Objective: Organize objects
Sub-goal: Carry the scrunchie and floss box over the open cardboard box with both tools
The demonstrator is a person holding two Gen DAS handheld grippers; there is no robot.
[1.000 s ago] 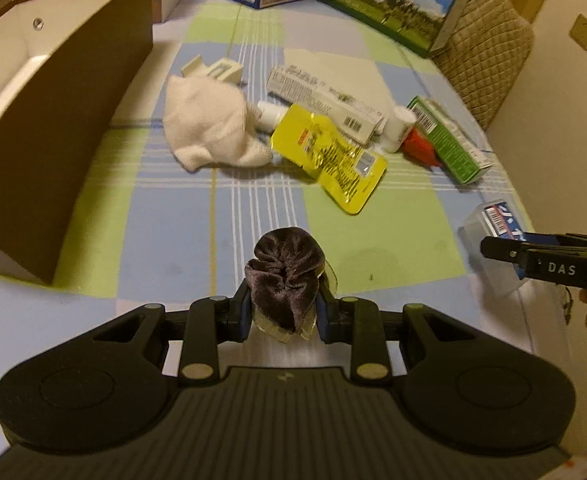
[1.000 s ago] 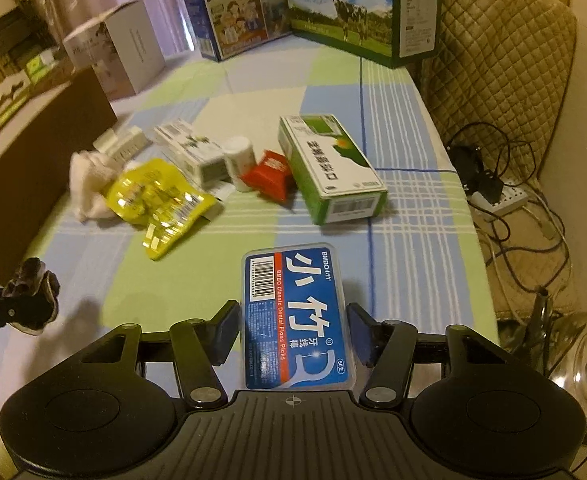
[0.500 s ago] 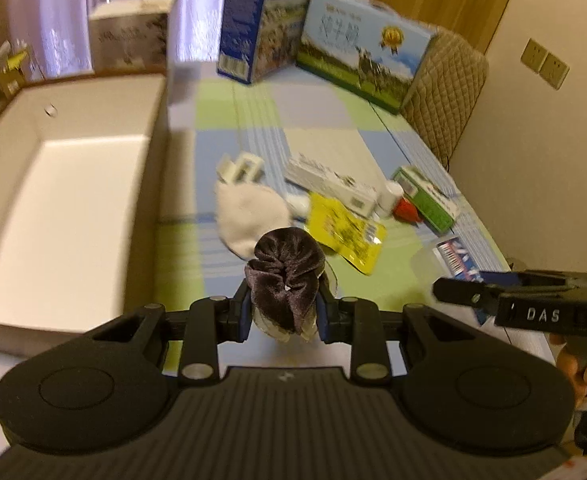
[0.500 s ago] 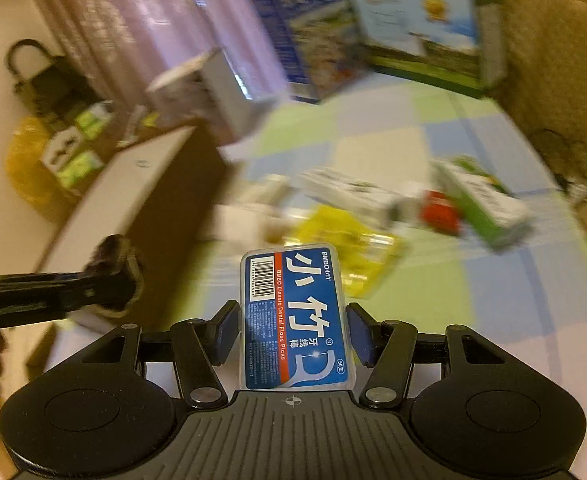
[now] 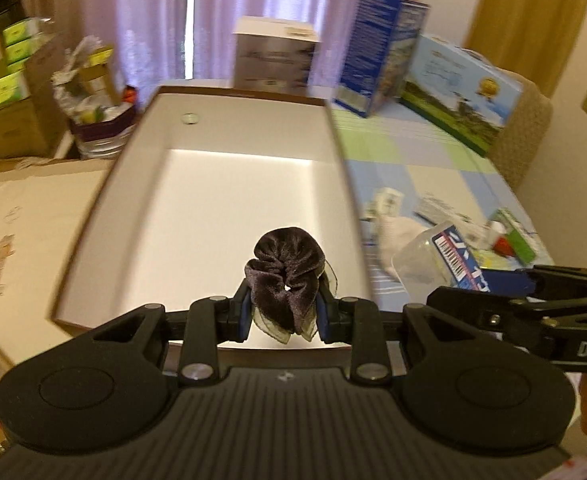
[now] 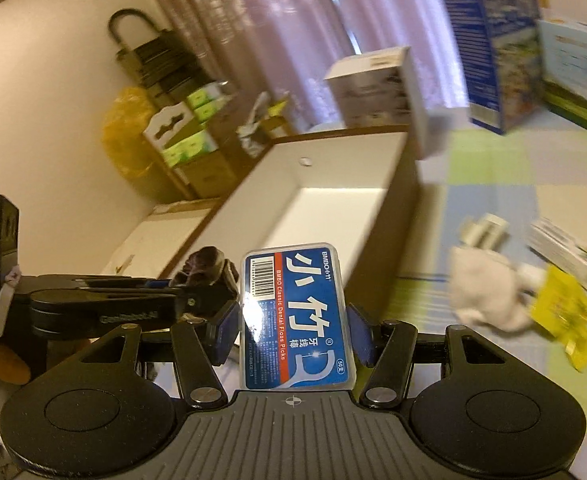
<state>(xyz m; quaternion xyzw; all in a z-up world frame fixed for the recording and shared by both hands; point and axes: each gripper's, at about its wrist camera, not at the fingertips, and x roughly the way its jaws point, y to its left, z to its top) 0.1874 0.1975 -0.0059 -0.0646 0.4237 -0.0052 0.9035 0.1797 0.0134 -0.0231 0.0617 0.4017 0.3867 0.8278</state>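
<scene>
Scrunchie (image 5: 285, 276) frontal, floss box (image 6: 296, 316) label legible

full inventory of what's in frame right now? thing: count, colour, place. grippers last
open box: 1, brown outside, white inside, left part of the table, nothing visible in it
scrunchie: 1, dark brown, between the left gripper's pads, over the box's near end
floss pick case: 1, clear with blue label, between the right gripper's pads
white cloth: 1, white, on the checked tablecloth right of the box
yellow packet: 1, yellow, beside the cloth
small cartons and bottles: blurred, count unclear, far right of the table
tall cartons: 3, white, blue, light blue/green, far end of the table
left gripper: black, shut on the scrunchie
right gripper: black, shut on the floss pick case
</scene>
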